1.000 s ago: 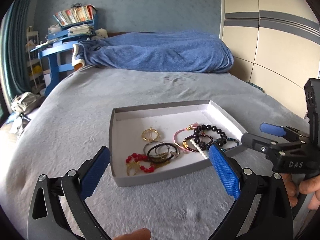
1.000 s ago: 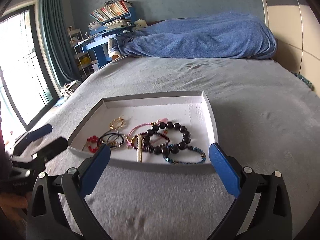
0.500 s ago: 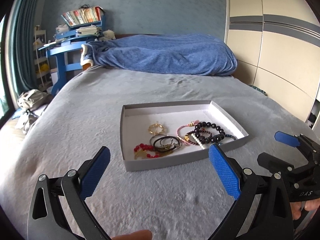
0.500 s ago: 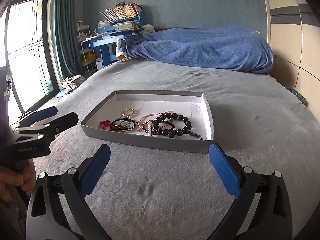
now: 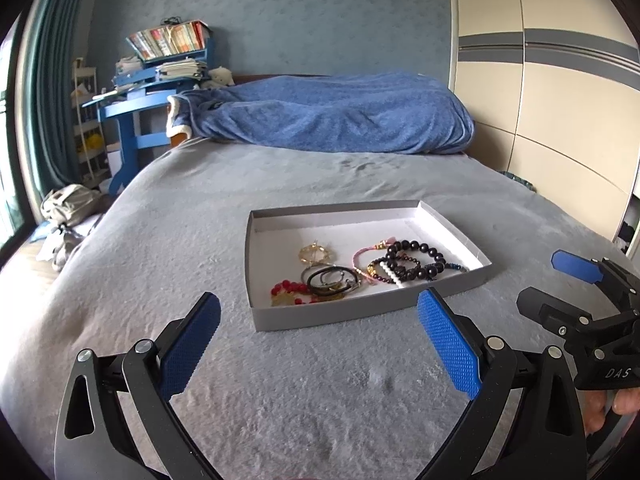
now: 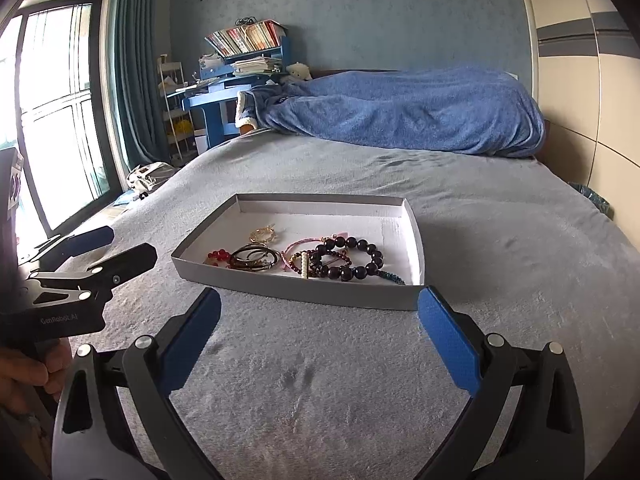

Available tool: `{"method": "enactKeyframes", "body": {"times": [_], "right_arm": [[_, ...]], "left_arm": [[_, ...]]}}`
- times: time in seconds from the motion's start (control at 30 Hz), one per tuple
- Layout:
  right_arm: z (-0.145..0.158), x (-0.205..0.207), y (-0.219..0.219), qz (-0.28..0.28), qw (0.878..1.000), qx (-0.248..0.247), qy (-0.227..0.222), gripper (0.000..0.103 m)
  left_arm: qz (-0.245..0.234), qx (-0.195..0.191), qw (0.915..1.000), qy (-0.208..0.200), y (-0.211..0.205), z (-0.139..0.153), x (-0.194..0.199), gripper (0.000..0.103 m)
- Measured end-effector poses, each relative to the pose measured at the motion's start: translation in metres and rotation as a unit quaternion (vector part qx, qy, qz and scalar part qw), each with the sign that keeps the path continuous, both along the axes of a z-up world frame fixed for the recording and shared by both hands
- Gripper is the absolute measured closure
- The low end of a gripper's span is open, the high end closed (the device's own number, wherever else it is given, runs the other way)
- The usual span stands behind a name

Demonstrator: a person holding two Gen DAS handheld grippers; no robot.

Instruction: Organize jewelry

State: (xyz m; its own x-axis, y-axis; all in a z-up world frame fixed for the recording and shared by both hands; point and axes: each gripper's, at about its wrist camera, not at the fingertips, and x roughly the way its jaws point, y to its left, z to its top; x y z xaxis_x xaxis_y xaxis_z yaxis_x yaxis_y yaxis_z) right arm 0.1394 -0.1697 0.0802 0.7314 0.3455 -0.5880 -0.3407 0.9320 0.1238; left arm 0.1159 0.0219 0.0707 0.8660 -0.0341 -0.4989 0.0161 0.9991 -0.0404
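A shallow grey cardboard tray (image 5: 312,320) (image 6: 304,290) lies on the grey bed. In it lie a dark bead bracelet (image 5: 416,258) (image 6: 352,260), a pink cord bracelet (image 5: 362,256), a gold piece (image 5: 316,252) (image 6: 264,235), black hoops (image 5: 332,280) (image 6: 254,259) and red beads (image 5: 286,288) (image 6: 218,257). My left gripper (image 5: 318,340) is open and empty, short of the tray's near edge; it also shows in the right wrist view (image 6: 108,246). My right gripper (image 6: 320,338) is open and empty, just short of the tray; it also shows in the left wrist view (image 5: 556,284).
A rumpled blue blanket (image 5: 332,120) lies across the far end of the bed. A blue desk with books (image 5: 160,80) stands at the back left. Wardrobe doors (image 5: 560,100) run along the right. A window (image 6: 52,120) and a bag on the floor (image 6: 146,176) are at the left.
Both grippers have drawn back from the tray and risen; the tray looks smaller and farther. Both stay open and empty. The jewelry has not moved.
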Motion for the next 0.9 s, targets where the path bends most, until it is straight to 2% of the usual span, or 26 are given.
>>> {"method": "enactKeyframes", "body": {"times": [0.9], "right_arm": [[-0.0006,0.0019,0.0026,0.003,1.0,-0.001,0.004,0.006]], "left_arm": [[-0.008,0.001,1.0,0.0,-0.0039,-0.0013,0.0017,0.005]]}}
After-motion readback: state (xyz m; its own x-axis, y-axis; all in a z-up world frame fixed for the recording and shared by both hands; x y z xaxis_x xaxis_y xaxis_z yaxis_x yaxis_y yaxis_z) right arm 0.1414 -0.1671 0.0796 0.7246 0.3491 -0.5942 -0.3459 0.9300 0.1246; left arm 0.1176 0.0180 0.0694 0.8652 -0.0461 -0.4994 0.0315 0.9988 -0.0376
